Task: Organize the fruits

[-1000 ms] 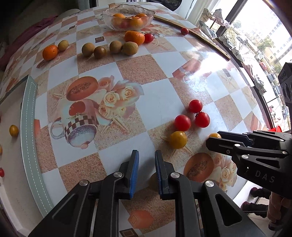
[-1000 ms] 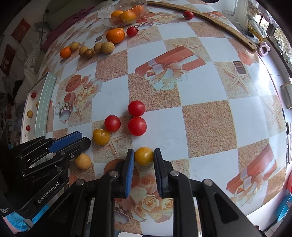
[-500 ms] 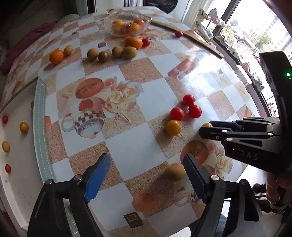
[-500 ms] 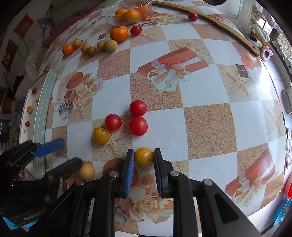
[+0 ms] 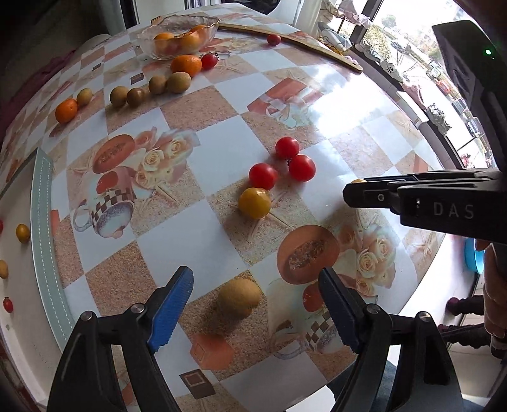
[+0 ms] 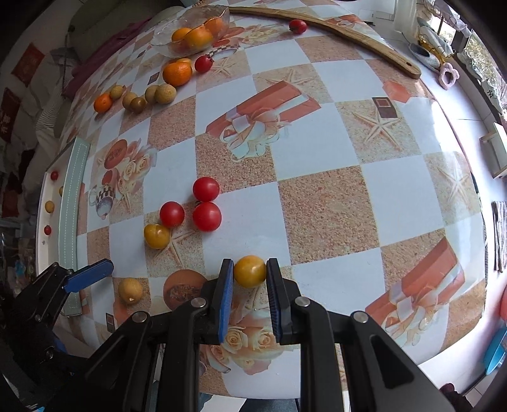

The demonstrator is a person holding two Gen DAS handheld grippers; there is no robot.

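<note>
My left gripper (image 5: 253, 304) is wide open, its jaws either side of a tan round fruit (image 5: 239, 298) that sits on the table; this fruit also shows in the right wrist view (image 6: 130, 290). My right gripper (image 6: 250, 272) is shut on a yellow tomato (image 6: 250, 271) near the table's front edge. A second yellow tomato (image 6: 157, 235) and three red tomatoes (image 6: 206, 216) lie in a cluster just beyond. A glass bowl (image 6: 164, 35) with oranges stands at the far side.
An orange (image 6: 177, 73), a red tomato (image 6: 203, 63), several tan fruits (image 6: 164, 93) and a small orange (image 6: 103, 103) lie in a row near the bowl. A lone red tomato (image 6: 298, 26) and a wooden stick (image 6: 332, 28) lie far back. Small fruits lie on a white surface (image 5: 19, 275) left of the table.
My left gripper went from shut to wide open and the tan fruit now lies on the table between its jaws. My right gripper stays shut on the yellow tomato.
</note>
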